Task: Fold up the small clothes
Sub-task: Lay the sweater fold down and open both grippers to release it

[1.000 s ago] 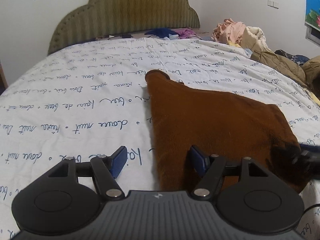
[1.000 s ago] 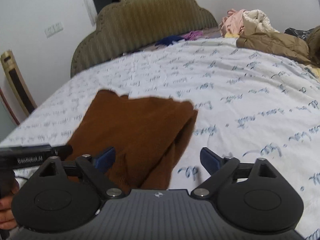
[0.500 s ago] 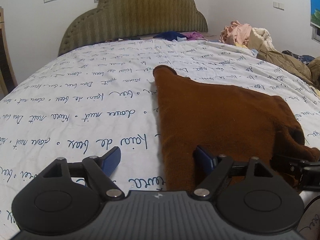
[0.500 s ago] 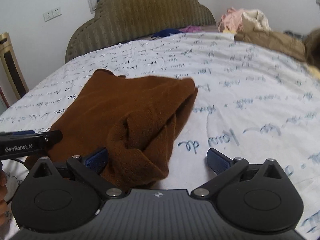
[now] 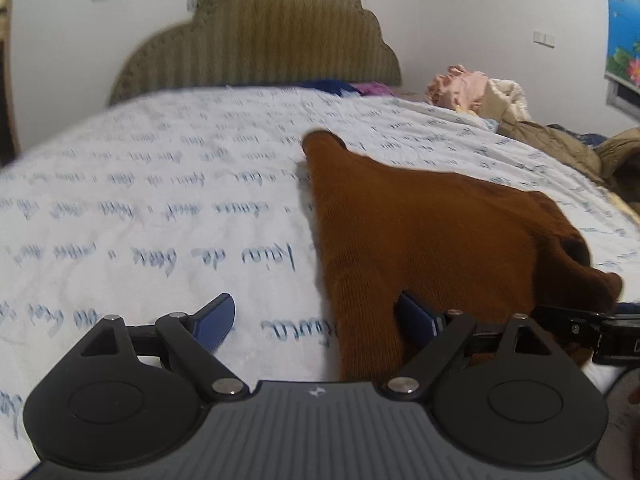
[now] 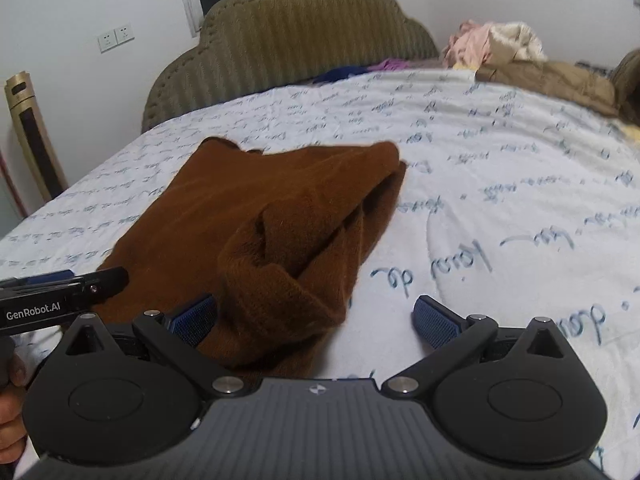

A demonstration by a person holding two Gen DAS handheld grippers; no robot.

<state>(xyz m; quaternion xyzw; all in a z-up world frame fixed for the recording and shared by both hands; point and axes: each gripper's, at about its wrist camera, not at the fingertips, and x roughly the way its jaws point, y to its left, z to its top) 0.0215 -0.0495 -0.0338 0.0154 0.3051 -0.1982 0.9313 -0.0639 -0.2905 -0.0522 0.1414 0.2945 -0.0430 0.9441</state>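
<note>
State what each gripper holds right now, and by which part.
Nothing is held. The left gripper and right gripper both stand open over the near edge of the brown garment, jaws just widened, pads not pressing it.

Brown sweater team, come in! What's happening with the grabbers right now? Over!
Left gripper open, jaws just widened, straddling the near edge of the brown sweater. Right gripper open wide over its bunched corner. Sweater flat on the bed sheet. Nothing in the way.

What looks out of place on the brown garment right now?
The brown knitted garment lies on the script-printed white bedsheet, but its near right part is bunched into a rumpled roll instead of lying flat. Its left side looks smooth.
</note>
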